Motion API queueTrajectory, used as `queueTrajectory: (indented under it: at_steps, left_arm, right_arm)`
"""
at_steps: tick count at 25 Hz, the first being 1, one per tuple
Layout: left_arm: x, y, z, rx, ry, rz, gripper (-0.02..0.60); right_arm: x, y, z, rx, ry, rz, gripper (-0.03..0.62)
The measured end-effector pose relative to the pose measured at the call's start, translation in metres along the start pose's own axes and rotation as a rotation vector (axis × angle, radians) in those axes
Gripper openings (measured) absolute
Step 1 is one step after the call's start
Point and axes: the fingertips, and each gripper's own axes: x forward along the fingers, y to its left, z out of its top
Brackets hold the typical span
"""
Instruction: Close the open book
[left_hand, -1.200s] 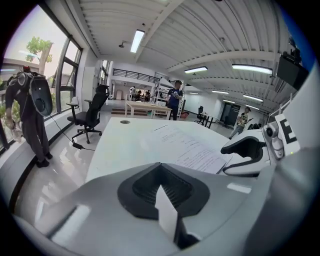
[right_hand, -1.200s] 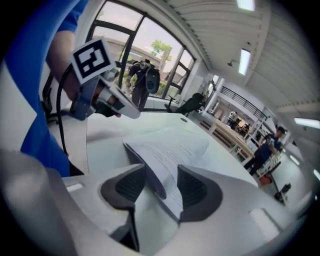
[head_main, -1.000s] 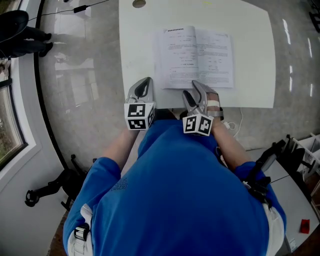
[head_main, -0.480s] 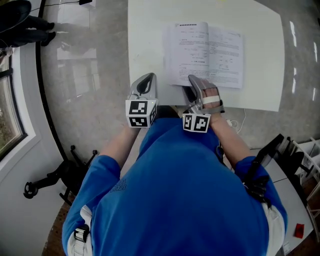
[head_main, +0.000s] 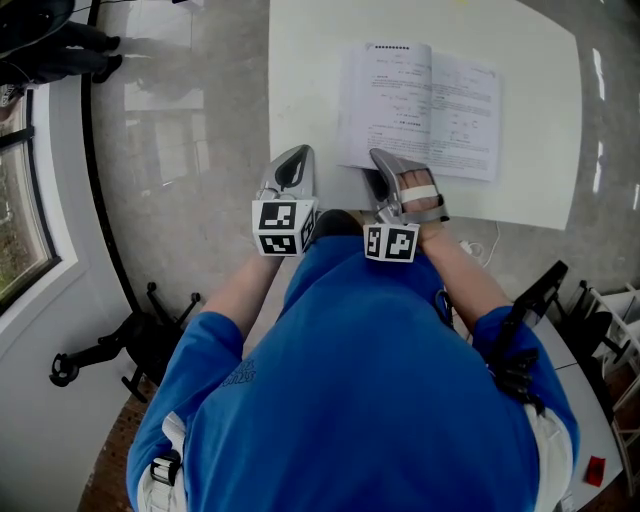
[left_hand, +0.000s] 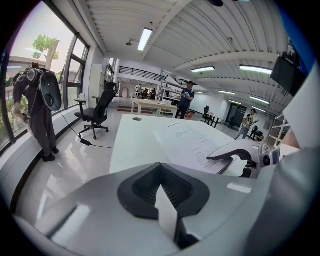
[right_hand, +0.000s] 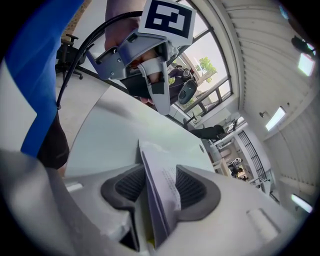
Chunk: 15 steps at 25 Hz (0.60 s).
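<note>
White book pages (head_main: 420, 105), print illegible, lie between the just-closing right tongs (right_hand: 158, 176).

Head camera steeply downward, both handheld cameras low, sharing book (head_main: 430, 100)
</note>
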Motion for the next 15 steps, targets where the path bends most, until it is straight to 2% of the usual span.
queueTrajectory:
  at_steps: [2, 7, 15]
  left_arm:
    - [0.001, 0.001, 0.002, 0.002, -0.003, 0.000, 0.006]
    - [0.003, -0.006, 0.009, 0.008, -0.012, -0.002, 0.006]
    - [0.009, -0.020, 0.022, 0.044, -0.031, -0.027, 0.006]
  right_arm:
    - [-0.002, 0.002, 0.003, 0.002, -0.007, 0.011, 0.138]
    - [-0.013, -0.004, 0.006, 0.049, -0.030, -0.001, 0.046]
    - [-0.039, -0.033, 0.005, 0.229, -0.068, -0.060, 0.020]
